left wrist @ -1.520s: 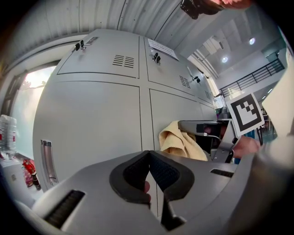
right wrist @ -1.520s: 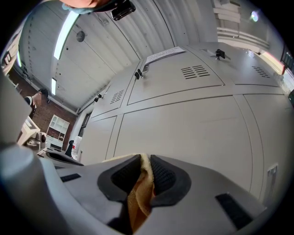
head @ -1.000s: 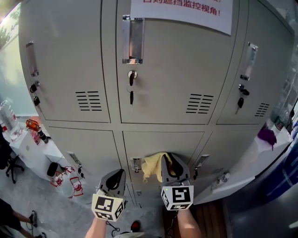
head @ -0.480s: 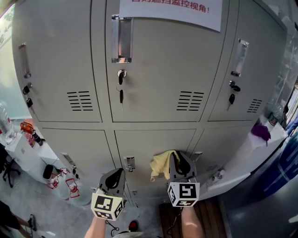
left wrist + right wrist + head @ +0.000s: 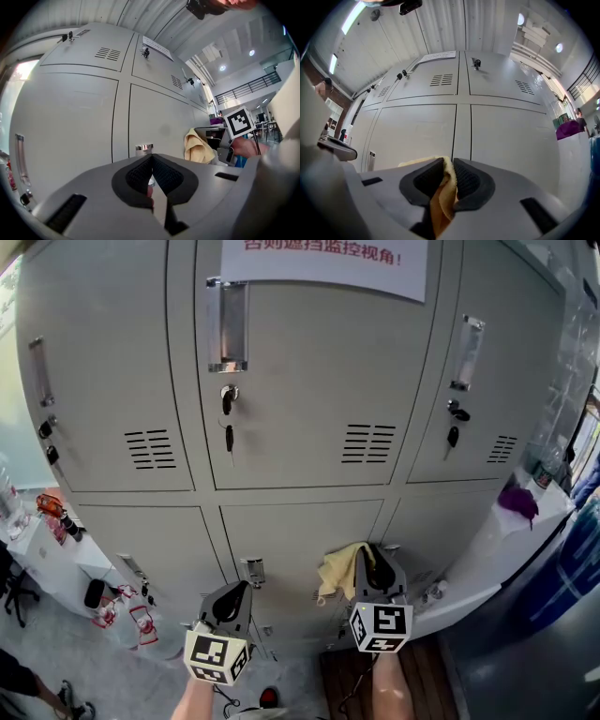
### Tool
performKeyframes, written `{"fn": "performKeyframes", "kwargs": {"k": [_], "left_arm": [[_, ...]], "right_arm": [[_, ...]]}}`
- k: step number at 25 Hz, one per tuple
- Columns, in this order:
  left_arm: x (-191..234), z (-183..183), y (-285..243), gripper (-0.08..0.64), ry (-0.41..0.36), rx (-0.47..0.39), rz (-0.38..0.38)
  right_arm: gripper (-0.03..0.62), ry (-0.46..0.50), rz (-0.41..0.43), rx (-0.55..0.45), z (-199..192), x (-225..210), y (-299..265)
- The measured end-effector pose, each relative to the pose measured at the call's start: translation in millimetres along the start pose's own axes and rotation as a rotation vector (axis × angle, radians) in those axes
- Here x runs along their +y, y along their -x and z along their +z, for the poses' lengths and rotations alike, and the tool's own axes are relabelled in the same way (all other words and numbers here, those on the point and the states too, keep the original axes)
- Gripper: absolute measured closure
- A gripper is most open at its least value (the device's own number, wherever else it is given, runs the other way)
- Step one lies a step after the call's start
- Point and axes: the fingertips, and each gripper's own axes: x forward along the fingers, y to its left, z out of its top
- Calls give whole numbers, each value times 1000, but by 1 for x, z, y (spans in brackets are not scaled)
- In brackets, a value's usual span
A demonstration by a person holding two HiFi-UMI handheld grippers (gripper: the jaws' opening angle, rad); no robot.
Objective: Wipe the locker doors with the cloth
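Grey metal locker doors (image 5: pixel 309 409) fill the head view, in an upper and a lower row. My right gripper (image 5: pixel 373 568) is shut on a yellow cloth (image 5: pixel 338 570) and holds it against the lower middle door (image 5: pixel 291 540), near that door's right edge. In the right gripper view the cloth (image 5: pixel 443 192) is pinched between the jaws, with the lower doors (image 5: pixel 417 131) straight ahead. My left gripper (image 5: pixel 234 599) hangs lower left, shut with nothing in it. Its own view shows the jaws (image 5: pixel 151 161) closed, and the cloth (image 5: pixel 197 147) off to the right.
Keys (image 5: pixel 228 418) hang from the upper doors' locks, and a paper notice (image 5: pixel 323 259) is stuck at the top. A chrome handle (image 5: pixel 251 570) juts from the lower middle door. A white counter (image 5: pixel 497 549) with a purple item (image 5: pixel 517 501) stands right; a small cluttered table (image 5: pixel 42 540) left.
My right gripper has slid the cloth to the right along the lower middle door. The left gripper has stayed where it was, and the head view has shifted a little.
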Motion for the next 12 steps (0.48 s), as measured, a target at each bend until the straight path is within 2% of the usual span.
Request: {"fn": "performKeyframes", "kwargs": {"k": [12], "left_arm": [[-2, 2, 3, 540, -12, 3, 6]], "right_arm": [[520, -31, 7, -6, 0, -1, 3]]}}
